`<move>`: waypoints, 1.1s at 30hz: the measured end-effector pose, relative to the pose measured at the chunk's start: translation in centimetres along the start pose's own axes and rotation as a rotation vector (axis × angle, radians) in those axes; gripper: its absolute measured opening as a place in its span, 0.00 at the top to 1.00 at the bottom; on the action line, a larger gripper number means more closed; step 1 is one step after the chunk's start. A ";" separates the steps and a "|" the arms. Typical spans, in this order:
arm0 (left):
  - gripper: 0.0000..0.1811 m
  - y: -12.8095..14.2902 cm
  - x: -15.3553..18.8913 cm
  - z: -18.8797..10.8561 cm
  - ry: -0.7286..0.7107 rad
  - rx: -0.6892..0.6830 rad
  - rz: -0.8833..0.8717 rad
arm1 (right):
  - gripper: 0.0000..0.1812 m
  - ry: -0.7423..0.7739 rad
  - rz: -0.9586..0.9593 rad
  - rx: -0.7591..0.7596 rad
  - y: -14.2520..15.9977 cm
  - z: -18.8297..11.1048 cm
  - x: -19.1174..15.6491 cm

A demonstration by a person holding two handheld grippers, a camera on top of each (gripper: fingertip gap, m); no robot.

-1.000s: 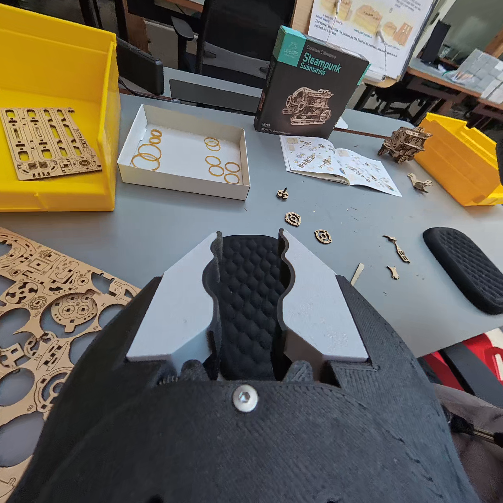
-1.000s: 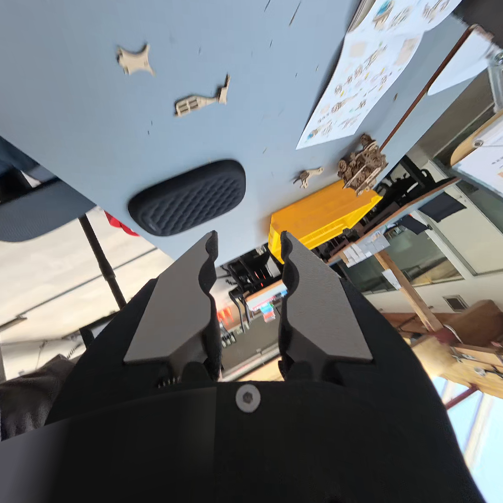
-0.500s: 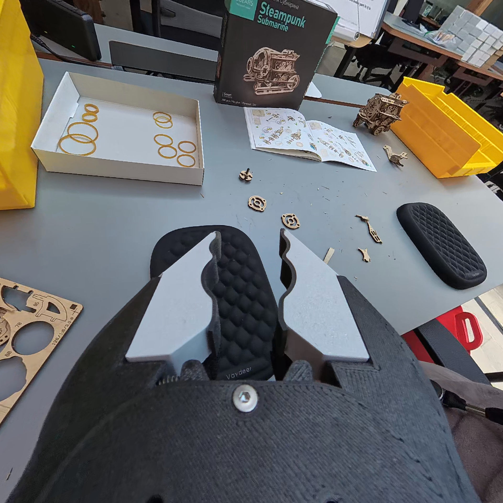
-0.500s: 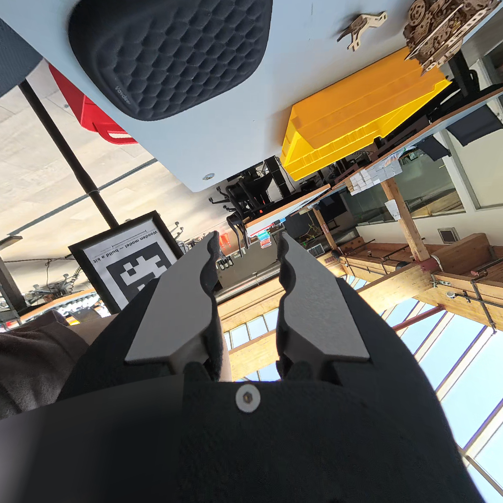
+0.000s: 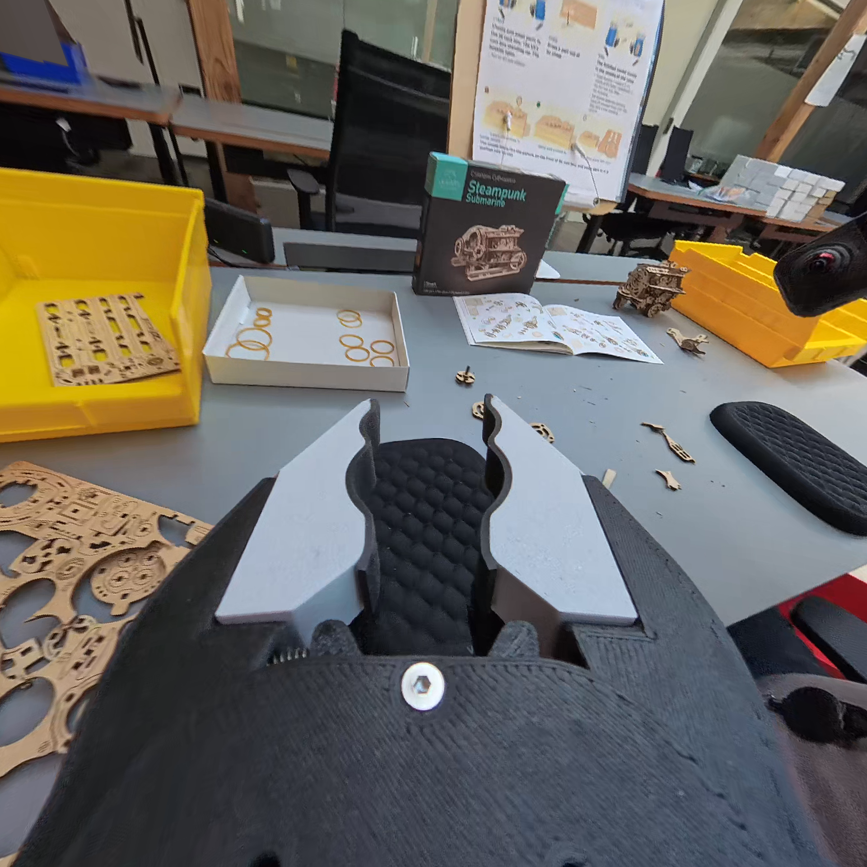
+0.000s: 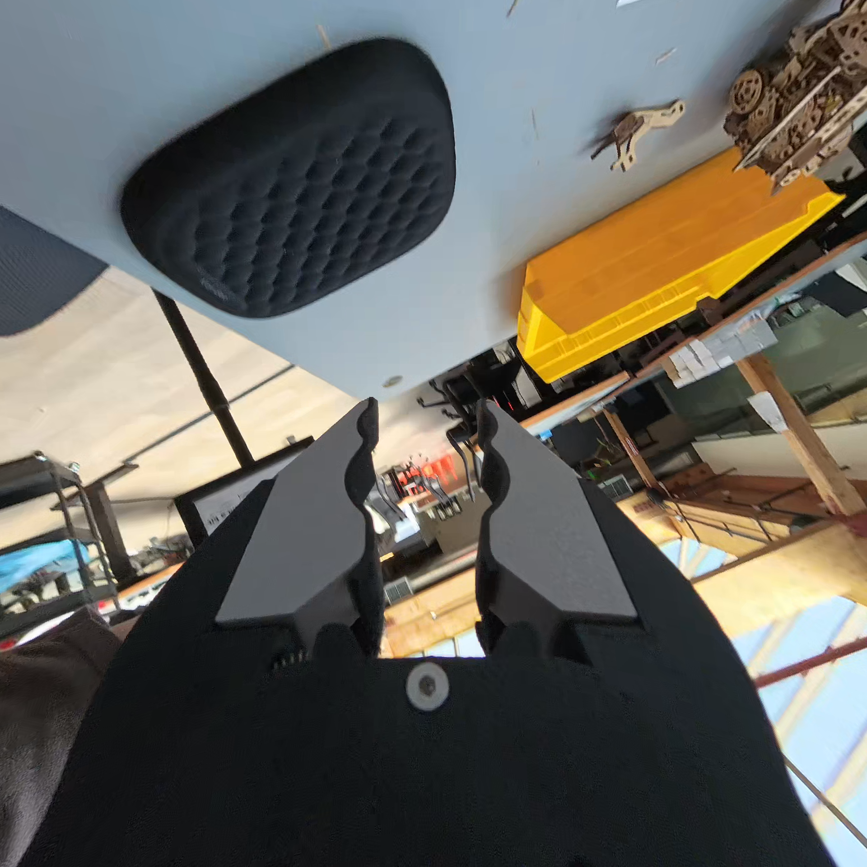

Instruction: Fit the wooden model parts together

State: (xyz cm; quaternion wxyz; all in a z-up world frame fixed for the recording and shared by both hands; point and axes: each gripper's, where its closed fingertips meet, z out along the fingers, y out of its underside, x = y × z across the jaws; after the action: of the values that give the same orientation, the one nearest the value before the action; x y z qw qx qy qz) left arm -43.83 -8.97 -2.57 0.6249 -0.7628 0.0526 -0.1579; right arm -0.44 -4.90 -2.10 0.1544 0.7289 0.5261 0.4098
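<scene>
My left gripper (image 5: 429, 408) is open and empty, hovering over a black padded rest (image 5: 424, 511) near the table's front edge. Small loose wooden parts lie beyond it: a gear on a pin (image 5: 465, 376), a lever piece (image 5: 668, 441) and a small piece (image 5: 668, 478). A part-built wooden model (image 5: 650, 281) stands at the back right, with a wooden piece (image 5: 687, 340) near it. My right gripper (image 6: 427, 415) is open and empty, rolled over and pointing off the table's right edge. The model (image 6: 797, 89) and the wooden piece (image 6: 633, 131) also show in the right wrist view.
A cut wooden sheet (image 5: 70, 563) lies front left. A yellow bin (image 5: 103, 399) holds another sheet (image 5: 105, 338). A white tray (image 5: 305, 370) holds rubber rings. A kit box (image 5: 488, 225), an open booklet (image 5: 553, 328), yellow bins (image 5: 750, 309) and a second black rest (image 5: 797, 469) lie right. Across from one pair of fingers to the other is roughly 45 centimetres. From the right gripper's tips to the wooden piece (image 6: 633, 131) is close to 25 centimetres. The model (image 6: 797, 89) is about 35 centimetres from my right fingertips. Look for it in the left wrist view (image 5: 655, 292) too.
The left gripper has tilted up and swung back left, so the yellow bin and the large sheet are in view again. The right gripper has turned back slightly toward the table edge.
</scene>
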 end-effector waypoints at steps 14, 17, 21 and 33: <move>0.73 -6.2 -6.1 -6.7 -0.184 0.139 0.134 | 0.81 -0.129 0.443 1.781 -16.0 -5.5 9.3; 0.73 -7.2 -5.2 -4.4 -0.128 0.172 0.162 | 0.78 0.057 0.491 2.040 -14.8 -7.0 9.7; 0.74 -10.0 -4.0 -2.1 -0.031 0.263 0.152 | 0.61 -0.013 0.516 2.054 -14.8 -6.0 8.8; 0.73 -20.3 4.2 7.6 0.381 0.392 0.193 | 0.55 -0.150 0.038 2.045 -19.8 -10.8 4.1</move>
State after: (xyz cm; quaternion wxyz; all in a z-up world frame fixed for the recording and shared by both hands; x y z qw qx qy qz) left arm -39.89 1.34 16.52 0.7513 -0.5757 0.2100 -0.2450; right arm -20.83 4.39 -6.68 -0.5150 0.5436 0.6012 -0.2791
